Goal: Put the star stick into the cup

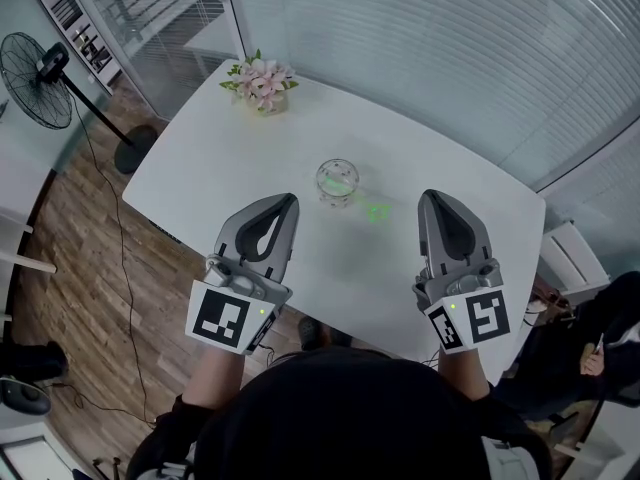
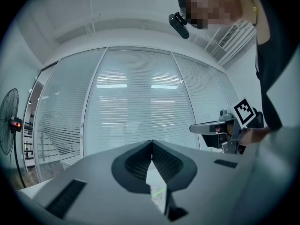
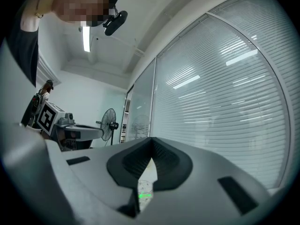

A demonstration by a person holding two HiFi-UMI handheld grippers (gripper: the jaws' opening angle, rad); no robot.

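Observation:
The glass cup point(image 1: 337, 181) stands upright at the middle of the white table point(image 1: 200, 158). A small green star stick point(image 1: 378, 210) lies on the tabletop just right of the cup, apart from it. My left gripper point(image 1: 288, 203) hovers near the table's front, left of the cup, jaws shut and empty. My right gripper point(image 1: 432, 200) is held level with it, right of the stick, also shut on nothing. In the left gripper view the left gripper point(image 2: 151, 143) has its pads pressed together. The right gripper point(image 3: 151, 139) shows the same in its own view, with a green glint low in the gap.
A pot of pink flowers point(image 1: 262, 83) sits at the table's far left corner. A standing fan point(image 1: 38, 78) is on the wooden floor to the left. A seated person point(image 1: 600, 348) and a white chair point(image 1: 570, 258) are at the right. Blinds cover the glass wall behind.

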